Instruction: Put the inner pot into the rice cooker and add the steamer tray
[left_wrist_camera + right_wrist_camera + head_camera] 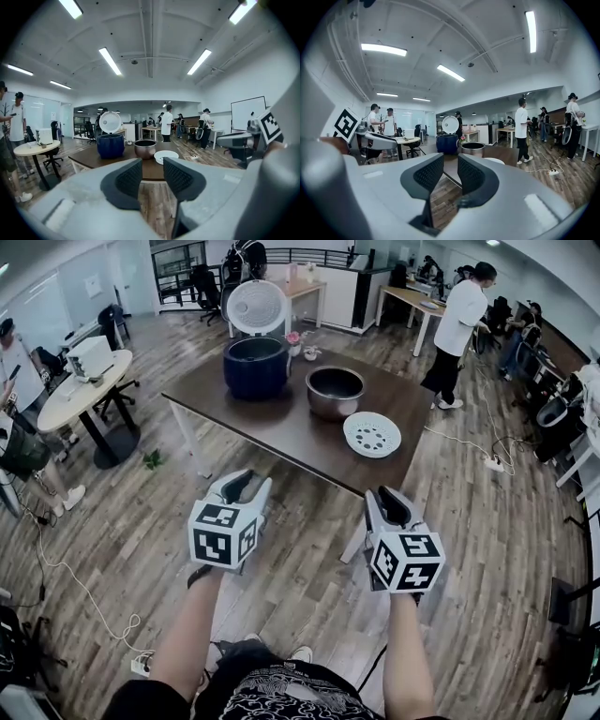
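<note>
Your left gripper (239, 486) and right gripper (389, 502) hang over the floor (309, 531), short of the surface (281, 432); both sets of fingers stand narrowly apart on nothing, likely readied for a two-sided lift; the inner pot (335, 392) waits far ahead, right of the open rice cooker (255, 367); the steamer tray (372, 434) lies nearer, further right.

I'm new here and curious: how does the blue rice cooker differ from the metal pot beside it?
The rice cooker is dark blue; the inner pot is bare metal. The rice cooker is taller and wider than the inner pot. The rice cooker has a white lid standing open; the inner pot has none. Both are round, upright and stand on the brown table.
</note>
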The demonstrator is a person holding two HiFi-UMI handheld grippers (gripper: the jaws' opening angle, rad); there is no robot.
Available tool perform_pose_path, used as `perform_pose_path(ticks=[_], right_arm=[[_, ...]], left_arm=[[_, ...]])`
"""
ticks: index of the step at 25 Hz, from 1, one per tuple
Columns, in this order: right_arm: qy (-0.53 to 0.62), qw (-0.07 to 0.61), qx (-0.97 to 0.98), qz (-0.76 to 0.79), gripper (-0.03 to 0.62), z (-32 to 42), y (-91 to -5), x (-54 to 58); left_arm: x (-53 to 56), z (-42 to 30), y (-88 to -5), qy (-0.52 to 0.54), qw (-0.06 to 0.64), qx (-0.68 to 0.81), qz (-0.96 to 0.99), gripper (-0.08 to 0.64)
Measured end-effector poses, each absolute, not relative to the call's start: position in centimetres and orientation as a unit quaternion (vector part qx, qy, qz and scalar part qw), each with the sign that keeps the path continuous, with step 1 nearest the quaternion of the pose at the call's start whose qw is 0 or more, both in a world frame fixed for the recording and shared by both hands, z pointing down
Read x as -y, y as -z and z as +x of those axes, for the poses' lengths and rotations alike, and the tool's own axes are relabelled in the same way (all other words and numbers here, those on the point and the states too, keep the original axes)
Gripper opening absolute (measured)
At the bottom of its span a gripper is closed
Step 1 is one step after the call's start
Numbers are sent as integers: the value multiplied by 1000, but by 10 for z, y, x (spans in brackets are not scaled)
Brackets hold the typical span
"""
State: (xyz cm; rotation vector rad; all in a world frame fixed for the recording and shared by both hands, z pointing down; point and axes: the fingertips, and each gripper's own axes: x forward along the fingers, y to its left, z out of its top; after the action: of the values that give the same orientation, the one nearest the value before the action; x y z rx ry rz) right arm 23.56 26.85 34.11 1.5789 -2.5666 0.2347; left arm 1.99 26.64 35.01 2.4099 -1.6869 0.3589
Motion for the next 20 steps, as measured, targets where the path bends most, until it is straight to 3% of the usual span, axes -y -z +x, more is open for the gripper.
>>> perform_pose_path(ticks=[9, 20], right_arm=[[-83, 63, 848, 519, 200, 241, -343, -239], [-96, 71, 826, 551, 293, 215, -359, -153]], left_arm=[[-233, 28, -355, -104, 108, 552, 820, 295], [-134, -13, -372, -103, 118, 529, 834, 388]])
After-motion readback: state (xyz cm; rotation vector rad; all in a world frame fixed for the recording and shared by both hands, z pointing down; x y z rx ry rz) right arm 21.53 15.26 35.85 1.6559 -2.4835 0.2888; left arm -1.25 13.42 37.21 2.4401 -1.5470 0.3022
